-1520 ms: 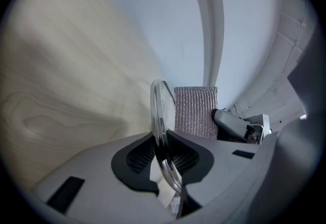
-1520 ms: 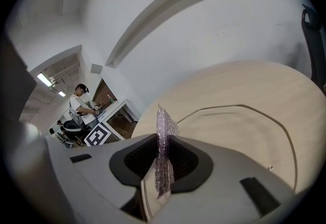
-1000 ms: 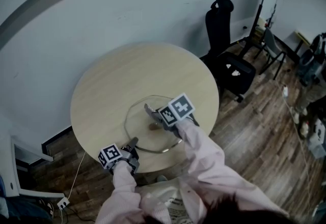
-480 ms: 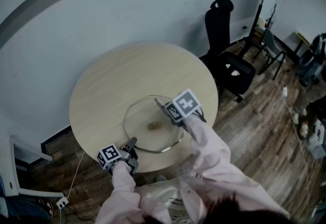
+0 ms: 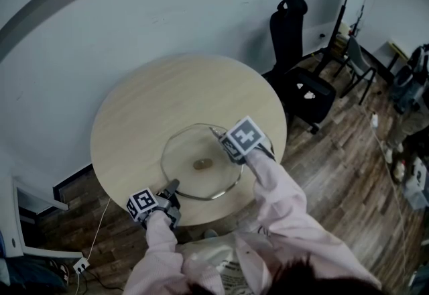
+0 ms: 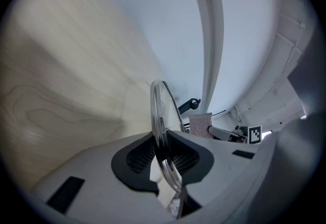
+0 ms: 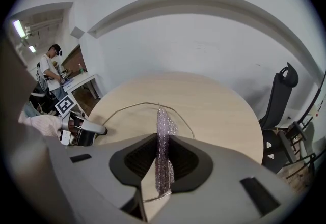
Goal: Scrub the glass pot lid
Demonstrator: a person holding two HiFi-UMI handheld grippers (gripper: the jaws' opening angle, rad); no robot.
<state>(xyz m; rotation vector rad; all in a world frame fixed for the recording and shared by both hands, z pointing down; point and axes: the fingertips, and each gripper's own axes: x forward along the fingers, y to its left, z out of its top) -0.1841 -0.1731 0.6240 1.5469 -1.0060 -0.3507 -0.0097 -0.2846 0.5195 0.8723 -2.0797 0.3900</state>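
Note:
A clear glass pot lid (image 5: 181,169) with a metal rim lies flat on the round pale wooden table (image 5: 174,92), its small knob (image 5: 203,164) showing in the middle. My left gripper (image 5: 173,186) is shut on the lid's near rim; in the left gripper view the rim (image 6: 162,116) runs edge-on between the pads of the left gripper (image 6: 163,154). My right gripper (image 5: 216,134) is over the lid's far right part, shut on a sparkly pinkish scrub cloth (image 7: 163,136) that stands upright in the right gripper (image 7: 163,159). The cloth (image 6: 200,125) also shows beyond the lid.
A black office chair (image 5: 298,66) stands beyond the table's right side, with another chair (image 5: 358,59) further back. The white wall curves behind the table. A cable and plug (image 5: 84,263) lie on the wood floor at the left. A person (image 7: 51,73) stands at a distant desk.
My right gripper with the cloth has slid to the right across the lid, from beside the knob to the right part, uncovering the knob. The left gripper and the lid have stayed put.

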